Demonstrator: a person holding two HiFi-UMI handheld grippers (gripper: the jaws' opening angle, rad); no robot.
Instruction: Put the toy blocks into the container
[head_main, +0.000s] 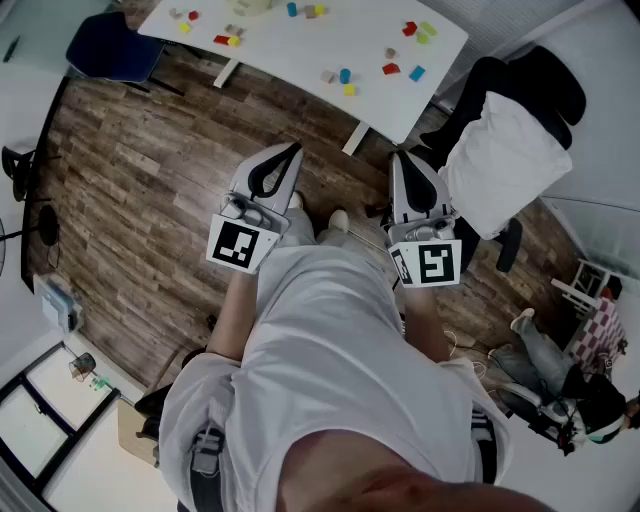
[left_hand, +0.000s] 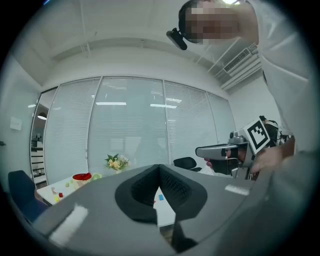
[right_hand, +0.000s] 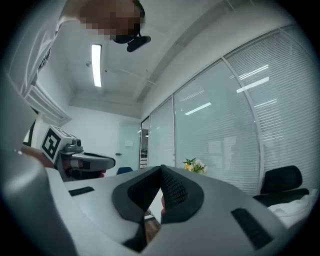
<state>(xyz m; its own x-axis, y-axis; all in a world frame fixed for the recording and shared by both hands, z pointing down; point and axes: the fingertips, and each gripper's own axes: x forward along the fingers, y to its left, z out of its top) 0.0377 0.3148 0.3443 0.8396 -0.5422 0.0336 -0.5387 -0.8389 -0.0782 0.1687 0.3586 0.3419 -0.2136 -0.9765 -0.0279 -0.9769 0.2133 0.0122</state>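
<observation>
Several small toy blocks lie scattered on the white table (head_main: 300, 45) at the top of the head view, among them a red block (head_main: 391, 69), a blue block (head_main: 417, 73) and a yellow block (head_main: 349, 90). A pale round thing (head_main: 252, 5) sits at the table's far edge, cut off by the frame. Both grippers are held close to the person's body over the wooden floor, well short of the table. My left gripper (head_main: 290, 152) is shut and holds nothing (left_hand: 159, 167). My right gripper (head_main: 398, 156) is also shut and holds nothing (right_hand: 161, 169).
A blue chair (head_main: 110, 45) stands left of the table. A black office chair with a white cloth (head_main: 505, 145) over it stands at the right. On the table in the left gripper view are a red bowl (left_hand: 81, 177) and flowers (left_hand: 116, 162).
</observation>
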